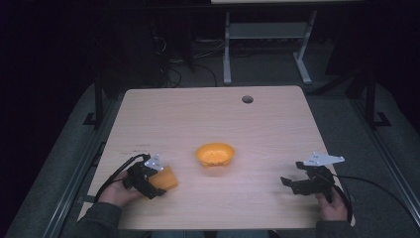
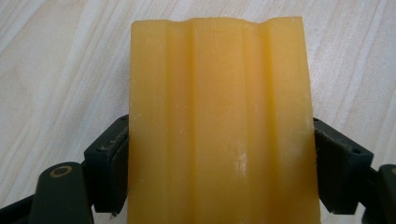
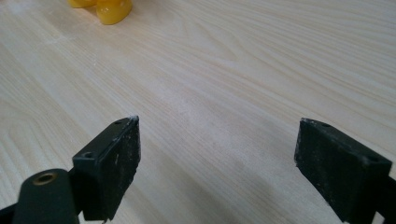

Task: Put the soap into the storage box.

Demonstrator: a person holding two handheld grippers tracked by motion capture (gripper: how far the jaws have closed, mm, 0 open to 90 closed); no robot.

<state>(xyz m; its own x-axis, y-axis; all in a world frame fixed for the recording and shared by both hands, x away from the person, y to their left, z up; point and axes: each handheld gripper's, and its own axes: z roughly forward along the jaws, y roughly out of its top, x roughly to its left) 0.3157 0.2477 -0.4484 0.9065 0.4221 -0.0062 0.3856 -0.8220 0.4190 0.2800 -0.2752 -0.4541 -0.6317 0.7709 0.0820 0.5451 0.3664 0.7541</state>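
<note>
**Soap bar gripped near the counter's front-left corner**

Near the front-left corner of the counter point(image 1: 148, 106), the left gripper point(image 1: 148, 181) has its jaws closed on the two long sides of a yellow-orange soap bar point(image 2: 219, 126). In the left gripper view the pads press the bar's lower half from either side, and the ridged top face runs away from the camera over the wood. From the high view I cannot tell whether the bar rests on the counter or is held just above it.

The bar looks stiff and solid, probably of fair weight for its size, with a waxy, smooth skin that could slip under light pressure. Its flat parallel sides are the right place to hold; a grip nearer the middle of its length would likely keep the free end from drooping.

At the counter's middle sits an orange bowl-like dish point(image 1: 215, 154), well apart from the bar.

Near the front-right corner the right gripper point(image 1: 302, 184) hangs wide open over bare wood, holding nothing.
</note>
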